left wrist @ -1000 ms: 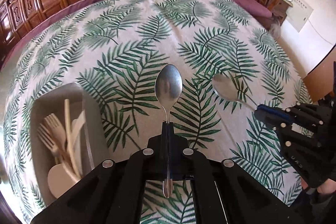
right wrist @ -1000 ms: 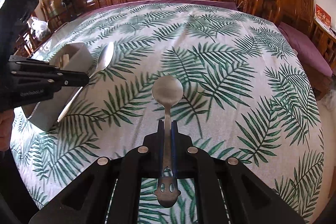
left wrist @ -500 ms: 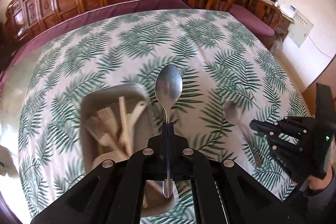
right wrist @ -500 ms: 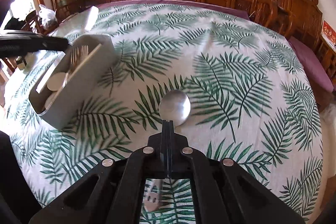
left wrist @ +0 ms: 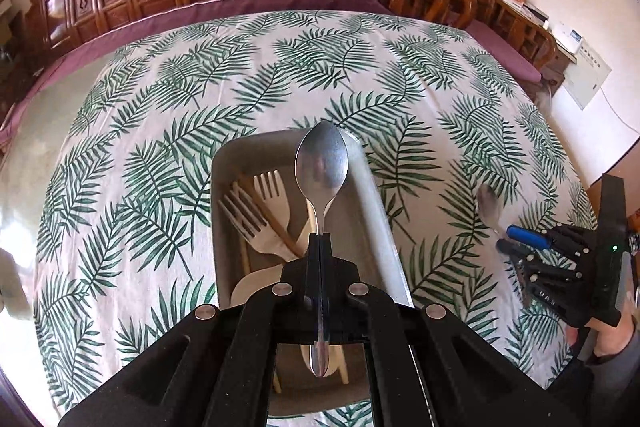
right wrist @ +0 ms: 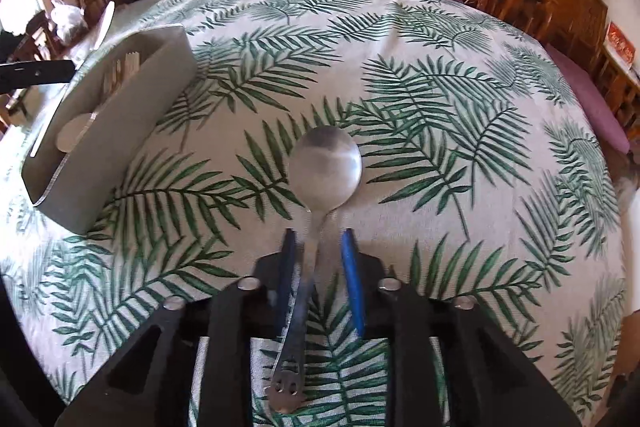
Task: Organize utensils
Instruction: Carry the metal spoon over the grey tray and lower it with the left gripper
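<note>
**Right cam: spoon sitting loose between the blue pads**

The right hand-held gripper (right wrist: 318,259) has its jaws spread, with a gap either side of the round-bowled metal spoon (right wrist: 325,169) lying on the leaf-print desk (right wrist: 460,131). Off to the left sits a grey utensil tray (right wrist: 120,123) with pale cutlery inside. The left hand-held gripper (right wrist: 36,73) pokes in at the left edge.

Left gripper (left wrist: 320,241) clamped, fingers pressed together; right gripper (right wrist: 318,247) low, blue-padded fingers (right wrist: 352,267) spread apart.
</note>
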Action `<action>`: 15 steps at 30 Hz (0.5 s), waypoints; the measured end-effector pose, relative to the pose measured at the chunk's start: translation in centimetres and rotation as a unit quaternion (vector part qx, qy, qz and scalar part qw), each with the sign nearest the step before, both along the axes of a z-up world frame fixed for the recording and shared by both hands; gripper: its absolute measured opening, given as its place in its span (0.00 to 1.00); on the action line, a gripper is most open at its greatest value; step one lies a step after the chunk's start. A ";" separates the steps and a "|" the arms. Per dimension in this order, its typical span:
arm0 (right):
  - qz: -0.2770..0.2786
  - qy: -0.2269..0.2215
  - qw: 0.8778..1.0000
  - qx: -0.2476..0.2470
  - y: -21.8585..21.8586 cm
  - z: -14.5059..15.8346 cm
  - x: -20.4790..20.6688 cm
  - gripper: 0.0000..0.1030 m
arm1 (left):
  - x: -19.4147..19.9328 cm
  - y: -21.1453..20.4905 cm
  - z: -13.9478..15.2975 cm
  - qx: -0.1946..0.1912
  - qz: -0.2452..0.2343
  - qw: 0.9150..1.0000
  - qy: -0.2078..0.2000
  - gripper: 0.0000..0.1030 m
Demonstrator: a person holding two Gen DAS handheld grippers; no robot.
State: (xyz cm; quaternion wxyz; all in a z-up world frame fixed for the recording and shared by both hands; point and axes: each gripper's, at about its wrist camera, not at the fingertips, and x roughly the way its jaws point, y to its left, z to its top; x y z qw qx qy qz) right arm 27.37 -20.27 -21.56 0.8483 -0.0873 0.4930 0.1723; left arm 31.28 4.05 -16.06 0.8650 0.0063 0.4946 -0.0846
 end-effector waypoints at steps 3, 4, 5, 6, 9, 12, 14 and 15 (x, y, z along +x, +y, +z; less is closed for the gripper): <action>0.008 -0.004 1.000 -0.019 0.5 0.0 -0.3 0.07 | 0.1 0.4 -0.6 0.002 0.002 1.000 0.003 0.00; 0.008 -0.004 1.000 -0.021 0.6 0.1 -0.3 0.07 | 0.1 0.5 -0.9 0.004 0.002 1.000 0.004 0.00; 0.008 -0.004 1.000 -0.020 0.5 0.1 -0.3 0.07 | 0.1 0.7 -1.1 0.005 0.003 1.000 0.005 0.00; 0.007 -0.003 1.000 -0.019 0.4 0.1 -0.3 0.07 | 0.1 0.9 -1.4 0.003 0.004 1.000 0.007 0.00; 0.007 -0.009 1.000 -0.015 0.3 0.8 -0.4 0.07 | 0.1 1.4 -2.3 -0.002 0.008 1.000 0.013 0.00; 0.010 -0.026 1.000 0.000 0.7 2.6 -0.6 0.07 | 0.2 1.6 -3.1 -0.007 0.009 1.000 0.016 0.00; 0.016 -0.039 0.999 0.014 1.4 4.0 -1.0 0.07 | 0.3 1.6 -3.2 -0.005 0.010 1.000 0.016 0.00; 0.019 -0.043 0.999 0.019 1.7 4.5 -1.0 0.07 | 0.4 1.6 -3.3 -0.006 0.009 1.000 0.016 0.00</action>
